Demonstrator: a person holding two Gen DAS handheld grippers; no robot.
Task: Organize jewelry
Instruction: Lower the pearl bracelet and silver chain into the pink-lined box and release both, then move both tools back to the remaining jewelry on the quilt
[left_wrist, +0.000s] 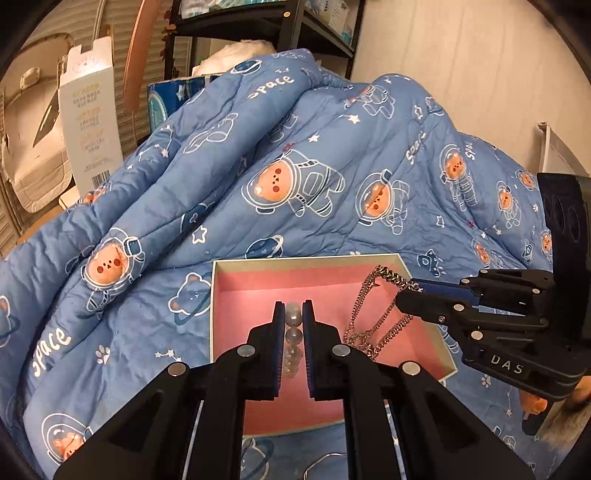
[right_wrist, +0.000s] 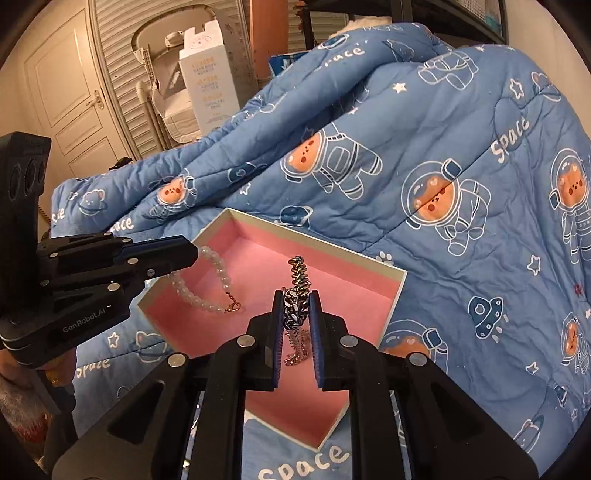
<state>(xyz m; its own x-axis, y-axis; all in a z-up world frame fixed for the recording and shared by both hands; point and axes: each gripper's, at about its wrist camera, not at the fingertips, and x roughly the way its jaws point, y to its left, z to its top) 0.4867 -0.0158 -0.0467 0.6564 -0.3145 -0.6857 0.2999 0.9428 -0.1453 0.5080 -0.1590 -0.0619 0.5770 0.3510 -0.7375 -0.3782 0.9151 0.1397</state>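
A shallow box with a pink lining lies on the blue quilt. My left gripper is shut on a clear bead bracelet, which hangs over the box; from the right wrist view the left gripper holds the bracelet above the box's left side, its gold clasp resting on the lining. My right gripper is shut on a metal chain; in the left wrist view the right gripper holds the chain draped down into the box.
A blue quilt with space bears rises behind the box. A white carton stands at the back left, with dark shelving beyond. A thin wire ring lies on the quilt near my left gripper.
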